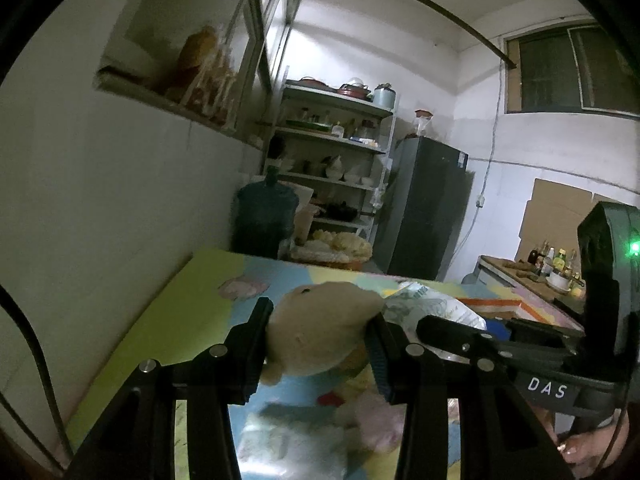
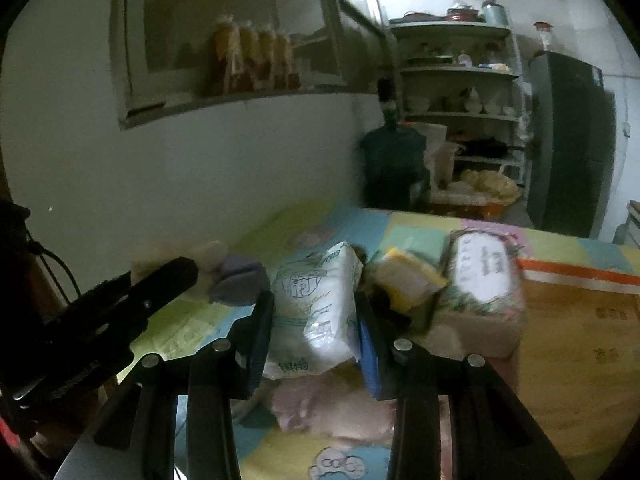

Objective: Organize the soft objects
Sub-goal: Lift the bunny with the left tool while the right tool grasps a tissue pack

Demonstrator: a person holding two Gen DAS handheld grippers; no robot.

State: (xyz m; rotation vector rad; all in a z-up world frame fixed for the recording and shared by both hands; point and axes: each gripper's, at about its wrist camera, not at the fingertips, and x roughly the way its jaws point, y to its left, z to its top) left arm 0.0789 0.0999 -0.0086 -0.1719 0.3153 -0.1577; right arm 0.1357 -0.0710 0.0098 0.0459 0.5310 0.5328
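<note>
Beige plush toy (image 1: 320,332), light and squashy, clamped mid-body in left hand-held gripper (image 1: 318,344) above the patterned bench (image 1: 160,320); white tissue pack (image 2: 316,300), crinkly, likely slippery, clamped across its middle in right hand-held gripper (image 2: 314,320), near cardboard box (image 2: 580,320).

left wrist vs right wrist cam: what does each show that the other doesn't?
Left wrist only: the beige plush toy squeezed in the left gripper, a window, a counter with bottles.

Right wrist only: the cardboard box, a yellow sponge, a purple soft item.

Both: the white tissue pack, clamped in the right gripper, the colourful mat, shelf rack, fridge.
</note>
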